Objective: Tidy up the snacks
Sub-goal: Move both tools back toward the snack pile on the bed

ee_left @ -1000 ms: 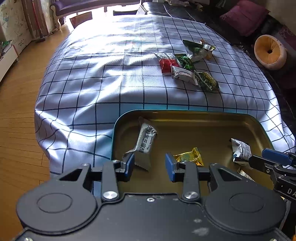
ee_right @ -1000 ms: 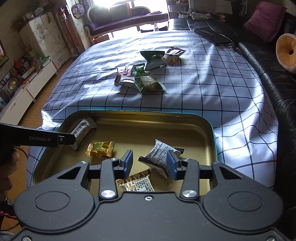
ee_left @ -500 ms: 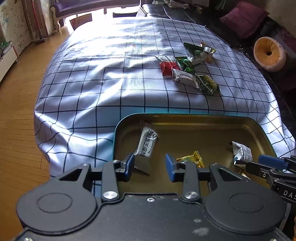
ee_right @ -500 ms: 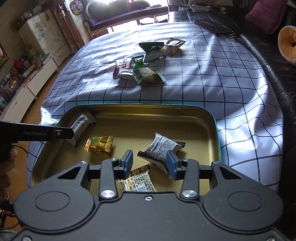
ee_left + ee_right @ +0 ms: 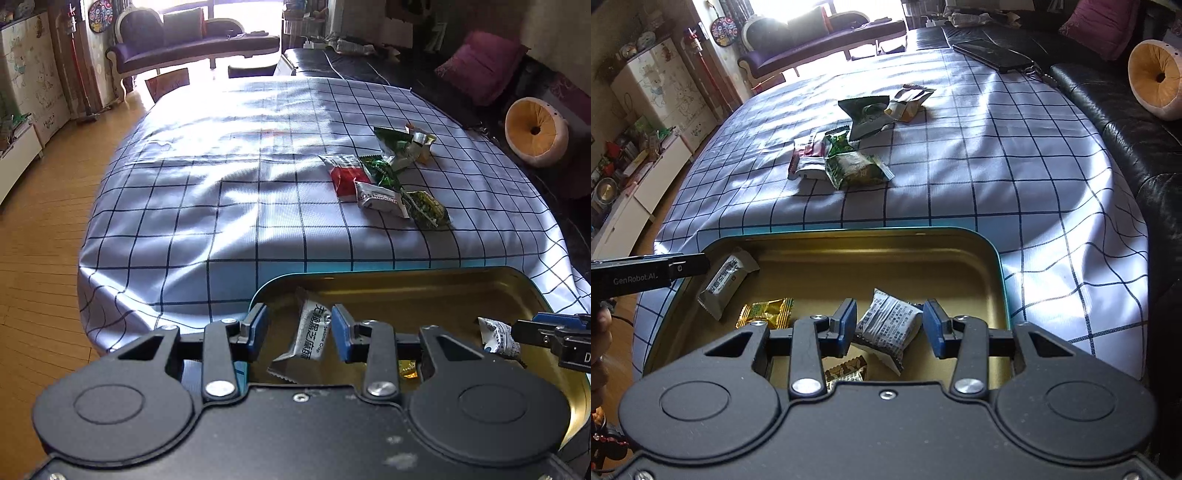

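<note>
Landmark: a shallow gold tray (image 5: 991, 258) with a teal rim, at the near edge of the table.
Surface: the table wears a pale cloth (image 5: 229, 192) with a dark grid; it hangs in folds at the near corners, and sunlight falls in bands across the far half.
Loose snacks: a small heap of packets (image 5: 846, 158) lies on the cloth beyond the tray, well apart from it; green, red and silver wrappers overlap one another.
In the tray: a long silver packet (image 5: 312, 332) leans at the left end, a gold candy (image 5: 766, 312) lies beside it, a grey printed packet (image 5: 888, 325) sits mid-tray, and a brown-and-white packet (image 5: 846, 371) lies nearest the camera.
Left claw (image 5: 297, 332): over the tray's left end, jaws opening, the long silver packet between the pads but not pressed by them.
Right claw (image 5: 889, 328): over the tray's middle, jaws about half apart on either side of the grey printed packet; the left pad seems to touch it, the right pad stands clear.
Room: wooden floor (image 5: 33, 258) left of the tray, a purple chaise (image 5: 192, 48) by the bright window far beyond it, a white cabinet (image 5: 661, 92) with cartoon drawings to the far left, a black leather sofa (image 5: 1126, 122) to the right with a round orange cushion (image 5: 1156, 79).
</note>
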Motion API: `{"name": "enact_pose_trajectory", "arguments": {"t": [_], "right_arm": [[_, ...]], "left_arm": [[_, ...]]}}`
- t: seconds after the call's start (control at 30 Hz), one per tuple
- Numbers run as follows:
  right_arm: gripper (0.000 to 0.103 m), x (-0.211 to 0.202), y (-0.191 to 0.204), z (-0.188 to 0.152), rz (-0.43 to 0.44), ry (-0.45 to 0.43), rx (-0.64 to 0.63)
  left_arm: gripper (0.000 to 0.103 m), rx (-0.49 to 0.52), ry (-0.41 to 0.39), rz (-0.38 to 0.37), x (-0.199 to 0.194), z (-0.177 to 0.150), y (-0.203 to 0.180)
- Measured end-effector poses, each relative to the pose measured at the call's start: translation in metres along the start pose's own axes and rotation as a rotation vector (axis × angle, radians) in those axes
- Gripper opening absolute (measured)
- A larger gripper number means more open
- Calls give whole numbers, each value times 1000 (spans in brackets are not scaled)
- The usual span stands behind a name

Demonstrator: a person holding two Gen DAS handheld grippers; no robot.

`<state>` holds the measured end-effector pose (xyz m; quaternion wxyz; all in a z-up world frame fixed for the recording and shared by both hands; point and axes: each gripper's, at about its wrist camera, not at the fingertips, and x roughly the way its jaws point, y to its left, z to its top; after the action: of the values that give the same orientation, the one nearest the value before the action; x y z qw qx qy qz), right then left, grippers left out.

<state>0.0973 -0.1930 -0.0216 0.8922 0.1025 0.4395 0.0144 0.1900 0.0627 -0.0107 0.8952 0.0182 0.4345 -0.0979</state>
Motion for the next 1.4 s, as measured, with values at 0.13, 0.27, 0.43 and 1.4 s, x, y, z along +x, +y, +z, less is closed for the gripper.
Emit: {"name": "enact_pose_trajectory", "arguments": {"t": [0.13,0.27,0.43,1.4], "right_arm": [[51,5,-3,9,-24,-10,12],[51,12,-2,23,-35,-26,-8],[51,29,4,47,-37,-54,-38],[52,101,12,106,46,-56,159]], "left_arm": [[39,-14,13,7,6,3,6],[39,-45,22,18,9,6,15],[39,-64,27,40,12,10,20],[39,-97,34,16,49,67,16]]}}
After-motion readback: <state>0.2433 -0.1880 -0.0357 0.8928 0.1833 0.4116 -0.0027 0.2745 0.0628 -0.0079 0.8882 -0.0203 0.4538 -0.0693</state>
